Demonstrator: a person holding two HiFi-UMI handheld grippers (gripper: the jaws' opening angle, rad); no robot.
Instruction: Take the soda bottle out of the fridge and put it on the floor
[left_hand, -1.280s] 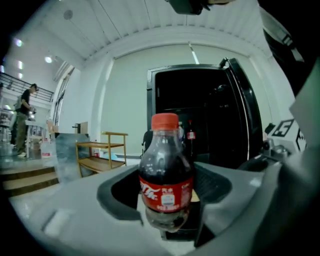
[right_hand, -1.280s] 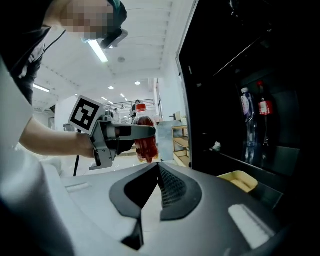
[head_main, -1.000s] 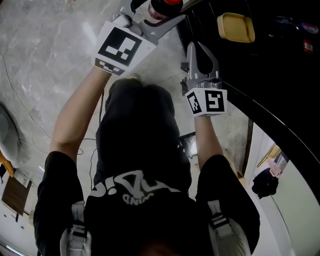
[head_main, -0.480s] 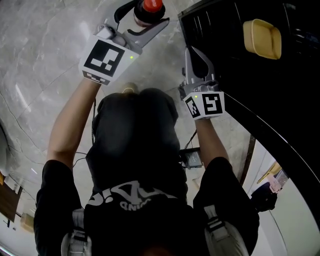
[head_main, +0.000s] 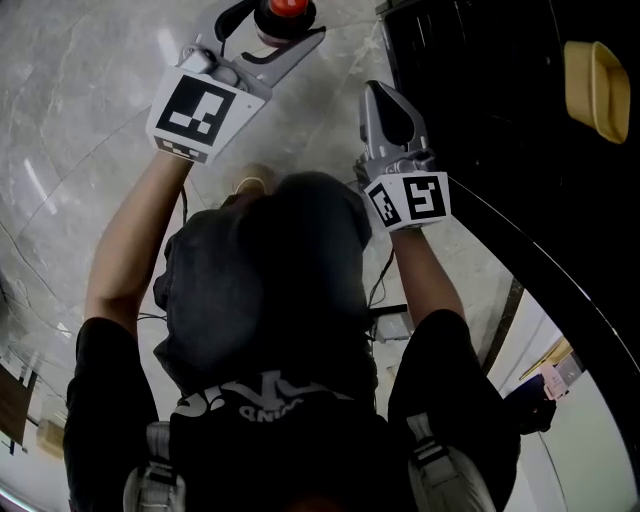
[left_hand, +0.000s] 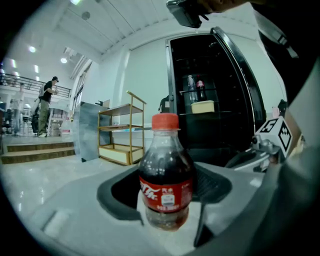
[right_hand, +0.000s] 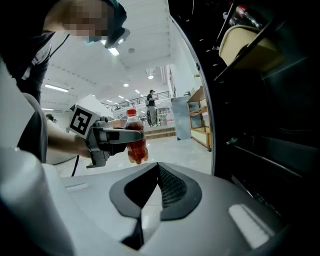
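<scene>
A small soda bottle (left_hand: 166, 175) with dark drink, red label and red cap (head_main: 283, 8) stands upright between the jaws of my left gripper (left_hand: 165, 197), which is shut on its lower body. In the right gripper view the bottle (right_hand: 135, 141) hangs in the left gripper (right_hand: 112, 136) above the pale floor. My right gripper (right_hand: 157, 169) is shut with nothing in it, just right of the left one and beside the open black fridge (right_hand: 260, 125). In the head view the left gripper (head_main: 272, 30) and right gripper (head_main: 387, 105) reach forward over the marble floor (head_main: 90, 90).
The dark fridge (head_main: 500, 110) with its door open fills the right side; a yellow container (head_main: 597, 78) sits on a shelf inside. A wooden shelf rack (left_hand: 122, 135) stands farther back. A person (left_hand: 46, 105) stands far off on steps. Cables (head_main: 200, 215) lie on the floor.
Both grippers have sunk toward the floor and the person has crouched lower. The bottle has stayed in the left gripper. The fridge has slid toward the right of the head view.
</scene>
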